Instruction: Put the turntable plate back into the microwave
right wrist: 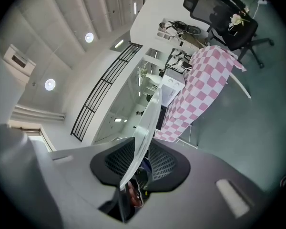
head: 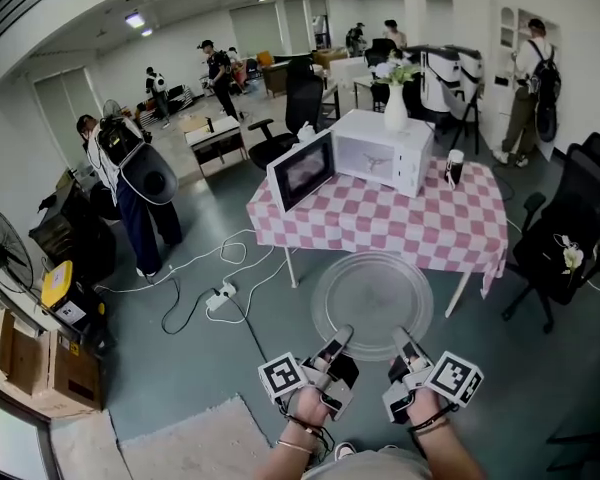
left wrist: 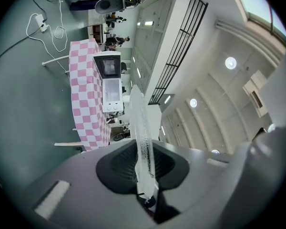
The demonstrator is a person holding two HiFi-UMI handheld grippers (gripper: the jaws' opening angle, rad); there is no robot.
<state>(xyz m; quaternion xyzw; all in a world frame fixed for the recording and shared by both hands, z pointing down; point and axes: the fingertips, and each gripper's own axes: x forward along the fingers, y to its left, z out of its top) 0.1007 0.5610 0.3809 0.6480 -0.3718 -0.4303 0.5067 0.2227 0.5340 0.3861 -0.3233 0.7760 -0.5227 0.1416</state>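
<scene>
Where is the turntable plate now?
Head view, lower centre: the turntable plate is held aloft by the left hand-held gripper and right hand-held gripper, short of the checkered table.

Left gripper (head: 342, 340): jaws pinched on the near rim of the glass turntable plate (head: 372, 293), carried in the left hand (head: 307, 405). Right gripper (head: 402, 340): jaws clamped on the same rim, carried in the right hand (head: 427, 408). Forearms reach forward side by side, grippers roughly level.

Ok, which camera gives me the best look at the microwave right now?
The head view: the microwave stands whole on the checked table, door swung open. The left gripper view shows it small and turned sideways beside the plate; in the right gripper view the plate hides part of it.
</scene>
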